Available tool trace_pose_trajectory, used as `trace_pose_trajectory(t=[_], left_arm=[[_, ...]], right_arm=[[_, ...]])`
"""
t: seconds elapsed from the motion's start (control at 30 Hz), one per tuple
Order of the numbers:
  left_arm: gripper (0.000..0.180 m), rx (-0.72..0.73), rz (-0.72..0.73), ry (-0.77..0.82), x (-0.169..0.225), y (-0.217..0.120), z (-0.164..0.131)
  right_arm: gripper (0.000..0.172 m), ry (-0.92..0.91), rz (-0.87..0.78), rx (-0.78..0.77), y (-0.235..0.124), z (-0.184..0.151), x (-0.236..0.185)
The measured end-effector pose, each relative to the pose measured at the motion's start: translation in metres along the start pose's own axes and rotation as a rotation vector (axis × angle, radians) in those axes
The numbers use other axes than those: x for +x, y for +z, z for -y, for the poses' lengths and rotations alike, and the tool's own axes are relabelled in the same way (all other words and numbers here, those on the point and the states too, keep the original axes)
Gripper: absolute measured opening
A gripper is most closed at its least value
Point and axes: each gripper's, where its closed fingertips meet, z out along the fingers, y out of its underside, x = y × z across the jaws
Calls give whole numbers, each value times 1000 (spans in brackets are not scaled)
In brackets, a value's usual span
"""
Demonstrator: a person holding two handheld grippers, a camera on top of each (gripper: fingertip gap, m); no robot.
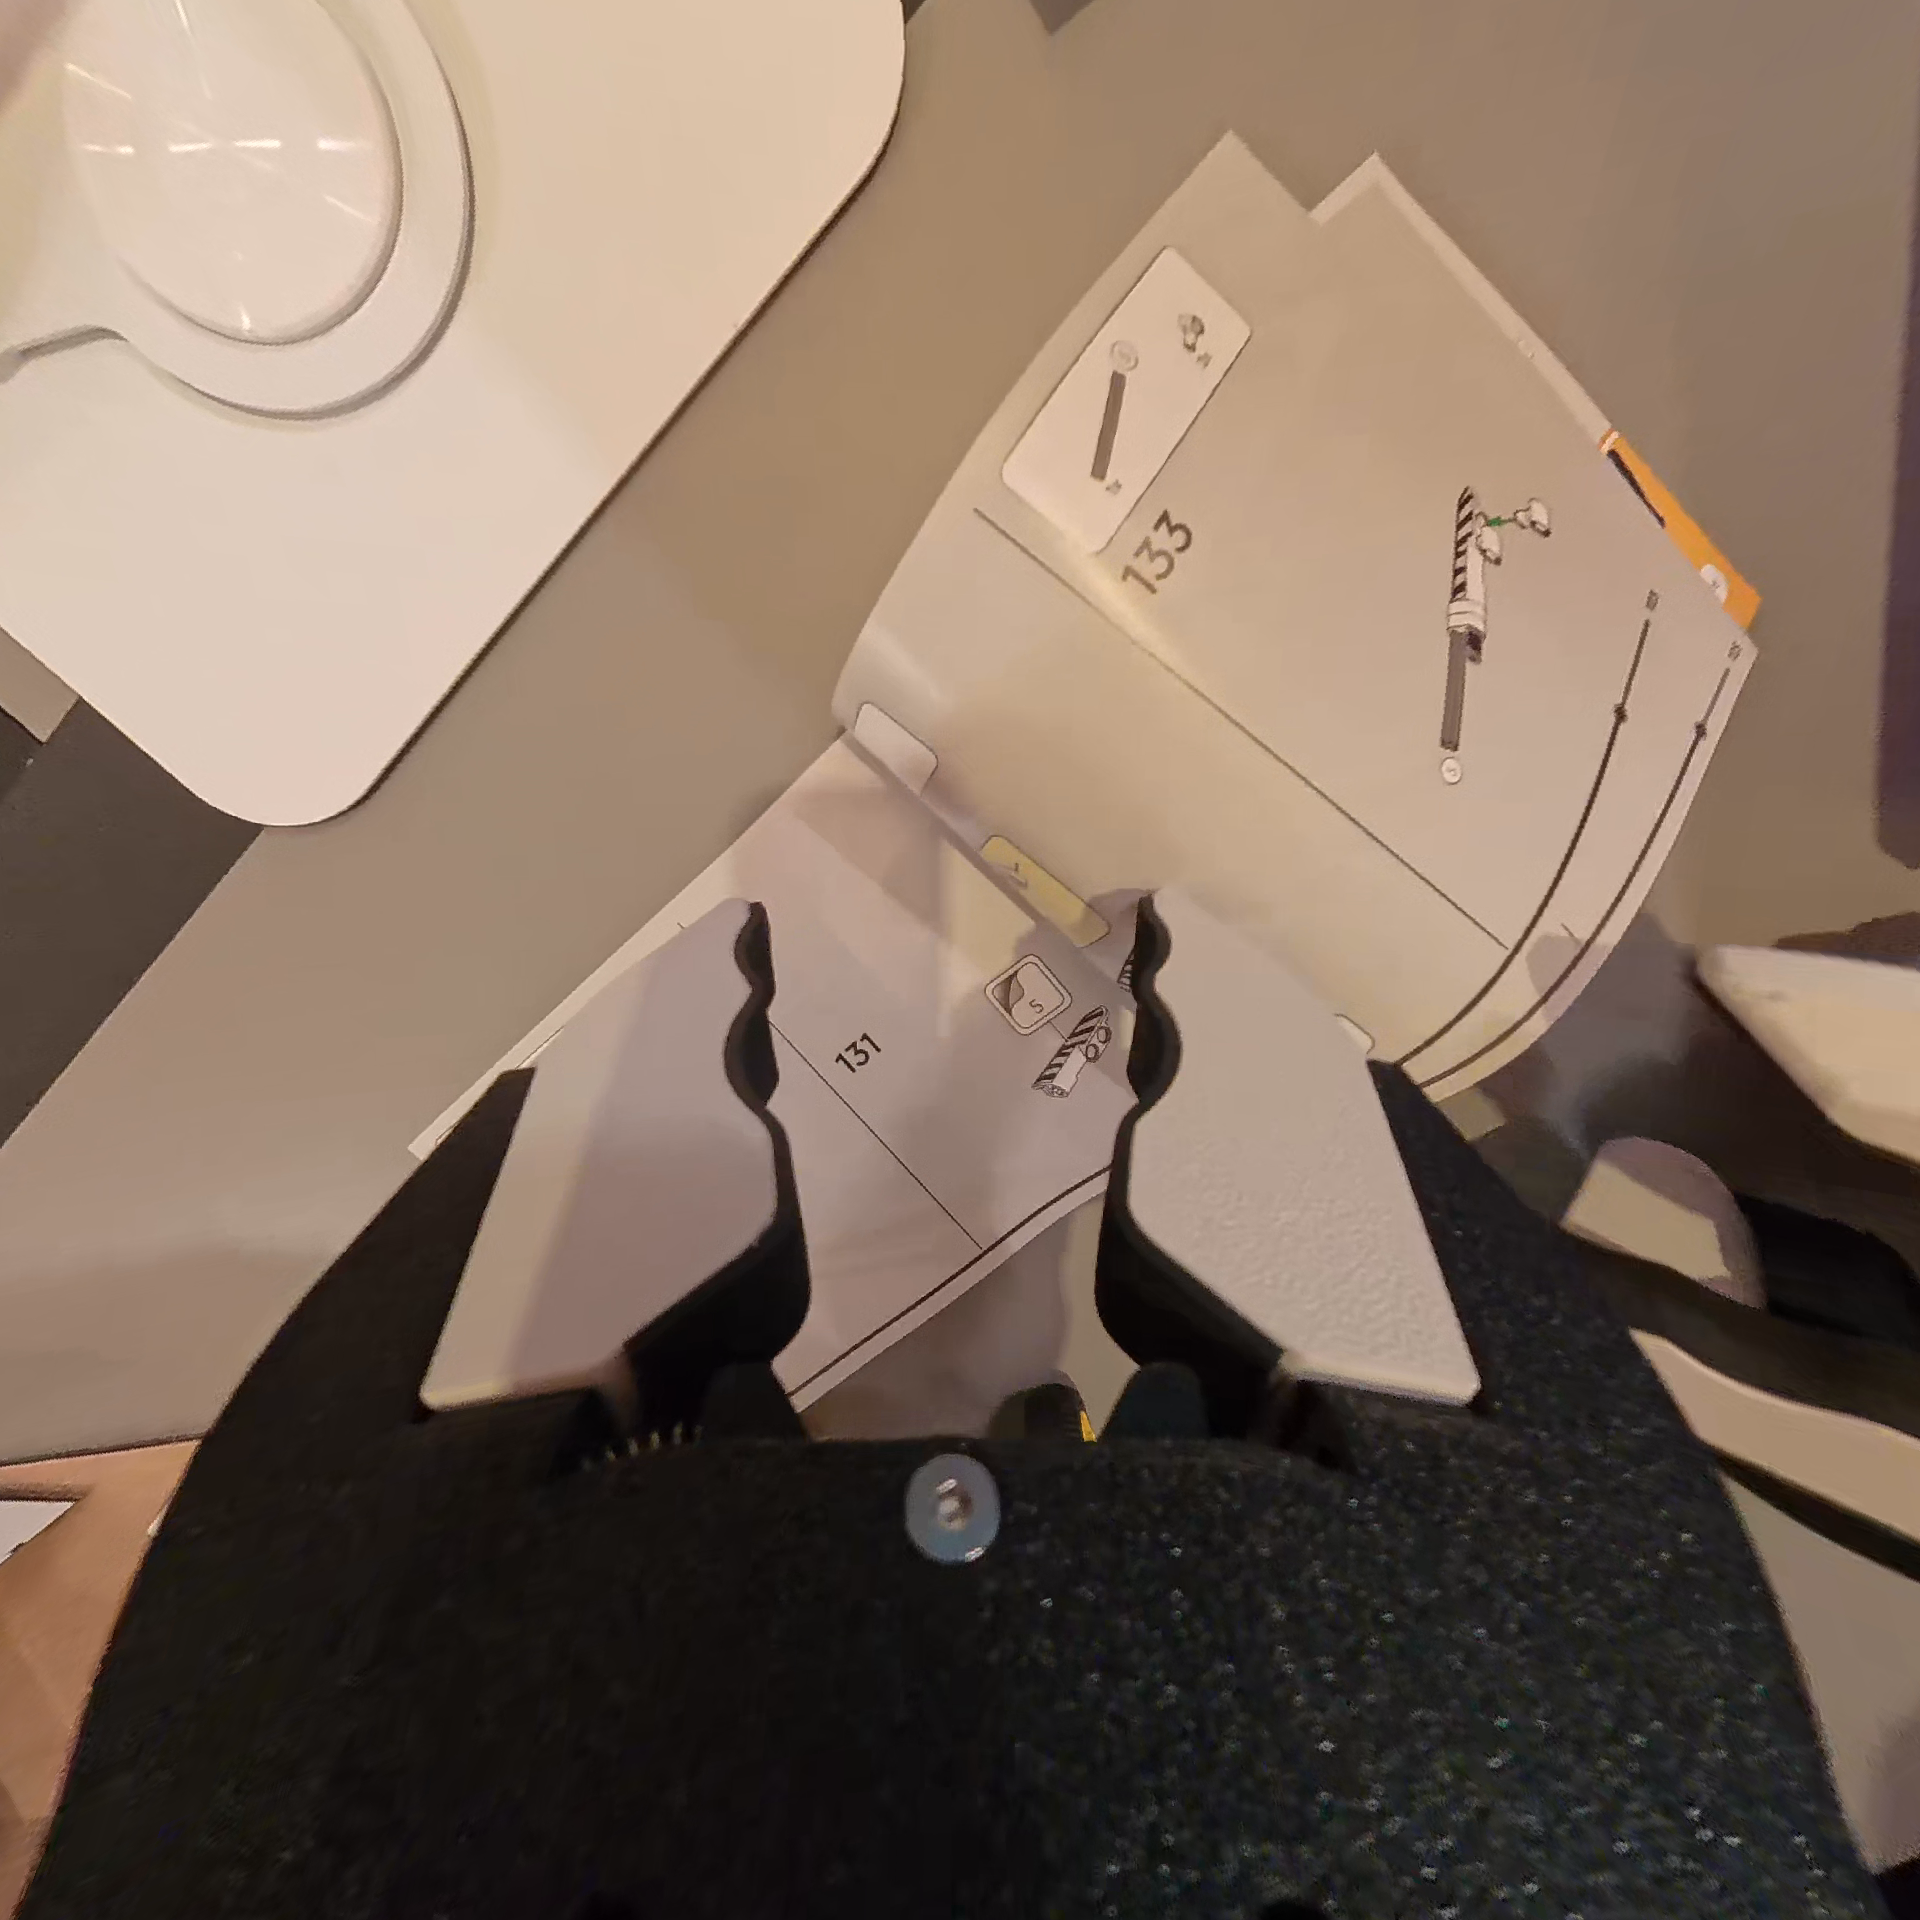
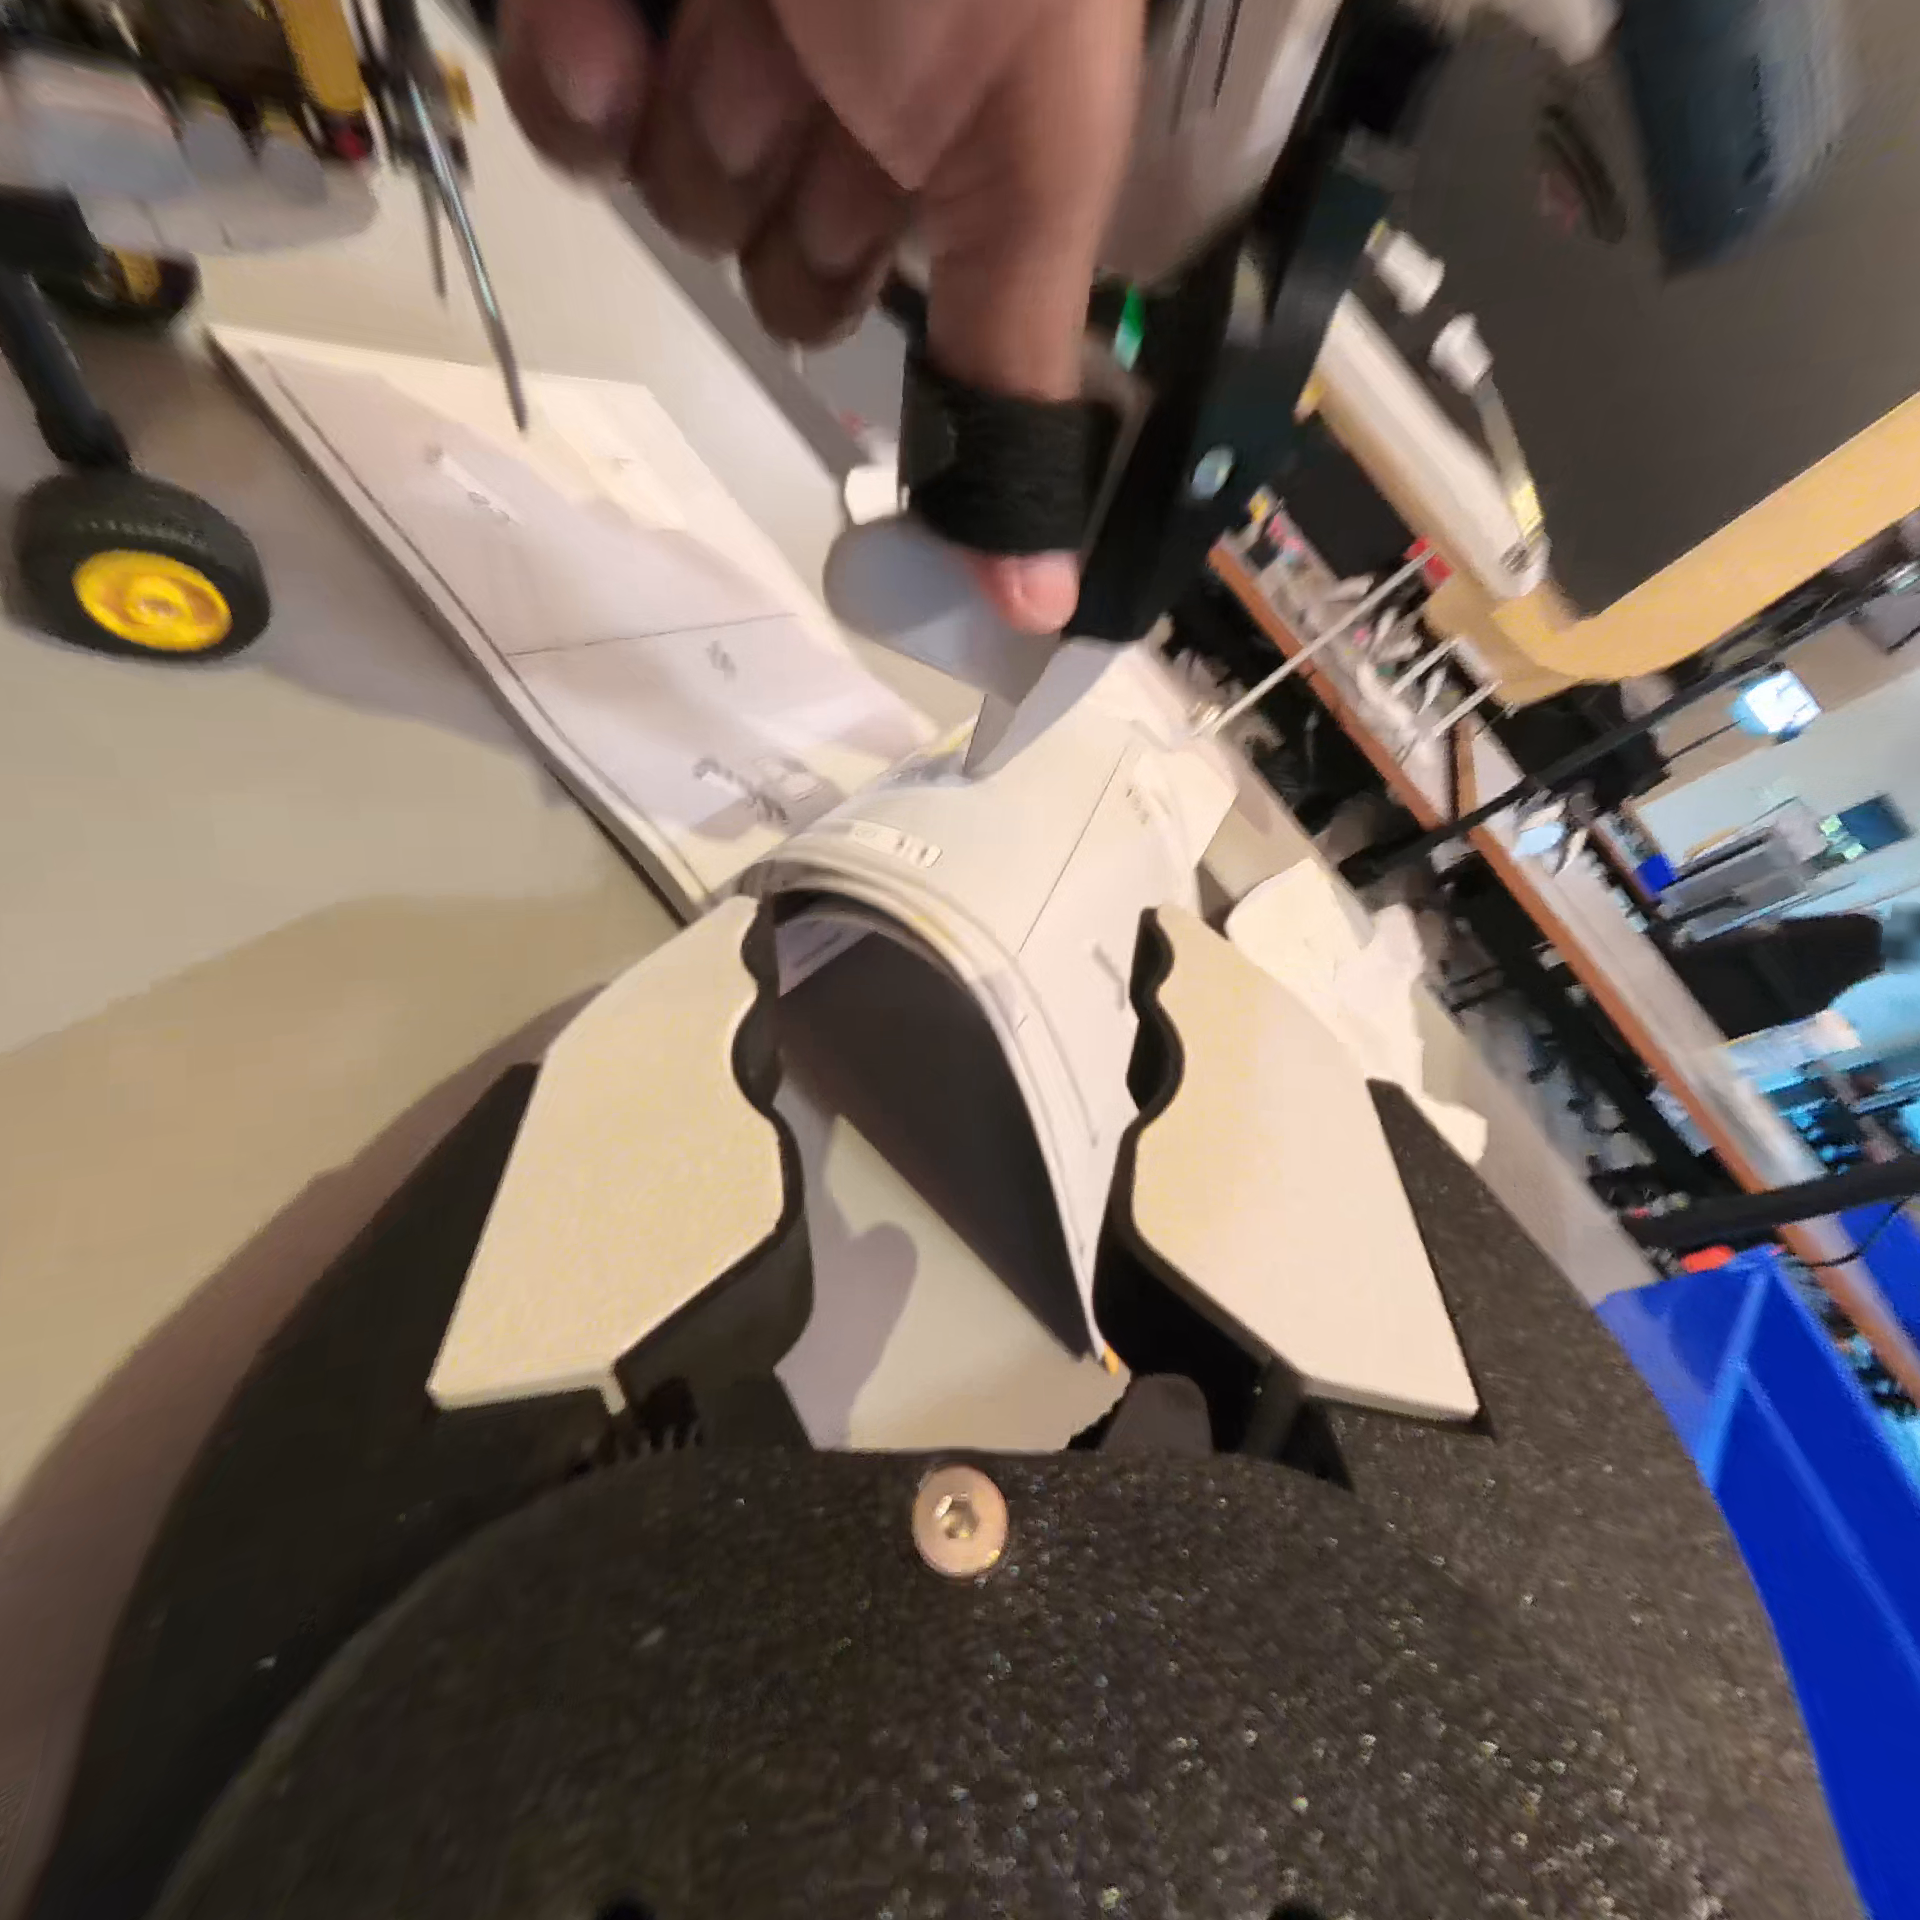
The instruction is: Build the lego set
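Grey tabletop (image 1: 312,1039), open instruction booklet (image 1: 1299,644), both grippers' fingers released, cluttered workshop benches (image 2: 1558,883) behind

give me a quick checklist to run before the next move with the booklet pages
1. Left tool jaws apart, nothing clamped: ok.
2. Left tool over the flat page of the booklet: ok.
3. Bundle of pages arched up between the right tool jaws: ok.
4. Right pads pressing the bundle: cannot tell.
5. White tray apart from the booklet: ok.
6. Right wrist view sharp enough to judge: not ok, blurred.
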Motion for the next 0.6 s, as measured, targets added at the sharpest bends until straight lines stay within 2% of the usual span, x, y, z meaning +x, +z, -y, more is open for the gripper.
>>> trace_pose_trajectory(t=[0.13, 0.4, 0.6], left_arm=[[67, 13, -22, 12, 4, -2, 1], [67, 46, -88, 68, 28, -12, 6], [68, 29, -77, 155, 47, -8, 7]], right_arm=[[63, -6, 62, -80, 4, -16, -12], [61, -47, 107, -110, -3, -19, -30], [61, -52, 76, -94, -3, -17, -22]])
